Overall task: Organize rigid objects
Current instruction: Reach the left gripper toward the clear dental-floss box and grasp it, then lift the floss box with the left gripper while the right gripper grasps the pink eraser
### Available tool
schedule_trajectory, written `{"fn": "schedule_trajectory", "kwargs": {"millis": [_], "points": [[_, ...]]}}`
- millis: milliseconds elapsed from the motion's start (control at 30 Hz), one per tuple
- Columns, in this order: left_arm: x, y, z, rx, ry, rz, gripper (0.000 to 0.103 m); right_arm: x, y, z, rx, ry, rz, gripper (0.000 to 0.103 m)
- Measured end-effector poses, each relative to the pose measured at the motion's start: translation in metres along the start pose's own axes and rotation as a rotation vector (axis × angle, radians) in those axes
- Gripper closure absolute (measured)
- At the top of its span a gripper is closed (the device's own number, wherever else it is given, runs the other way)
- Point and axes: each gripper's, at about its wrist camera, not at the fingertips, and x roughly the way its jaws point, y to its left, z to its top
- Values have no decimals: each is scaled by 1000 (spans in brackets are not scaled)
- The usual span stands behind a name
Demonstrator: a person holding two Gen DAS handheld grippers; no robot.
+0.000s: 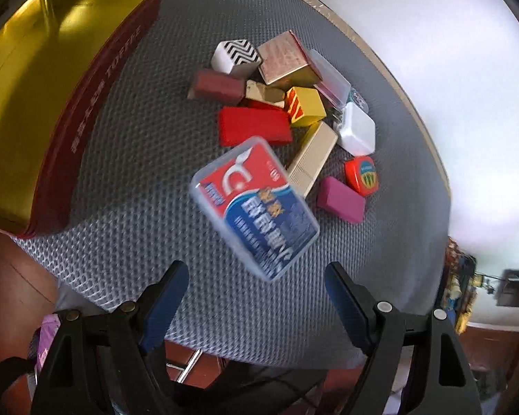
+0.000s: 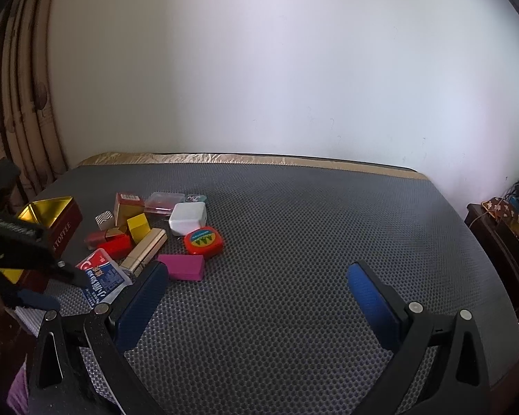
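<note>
A clear plastic card case with a red and blue label [image 1: 254, 205] lies on the grey mesh mat [image 1: 138, 138], just ahead of my open left gripper [image 1: 256, 276]; nothing is between the jaws. Behind it is a pile of small boxes: a red block [image 1: 254, 126], a yellow box [image 1: 306, 105], a beige bar [image 1: 313, 157], a magenta block [image 1: 340, 199], a white charger [image 1: 356, 128] and a red tape measure [image 1: 361, 174]. My right gripper [image 2: 256, 276] is open and empty over the mat, right of the pile. The card case [image 2: 103, 278] also shows there, partly hidden.
An open red tin with a gold inside [image 1: 52, 86] marked TOFFEE stands at the left of the mat. A white wall [image 2: 276, 69] runs behind the mat and curtains [image 2: 14, 103] hang at the left. A dark side table with clutter [image 2: 505, 221] stands at the right.
</note>
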Motion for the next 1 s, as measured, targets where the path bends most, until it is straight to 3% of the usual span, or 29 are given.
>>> {"fn": "schedule_trajectory", "kwargs": {"millis": [167, 467, 600, 800, 1000], "points": [[10, -1, 12, -114, 7, 63, 20, 5, -20, 1, 47, 16, 8, 0], [35, -10, 28, -175, 26, 114, 20, 16, -40, -5, 109, 52, 29, 0], [42, -2, 32, -242, 36, 54, 18, 19, -43, -7, 117, 69, 39, 0], [25, 32, 20, -222, 36, 36, 18, 25, -42, -9, 118, 94, 53, 0], [-4, 71, 23, -183, 67, 92, 18, 27, -41, -10, 114, 102, 56, 0]]}}
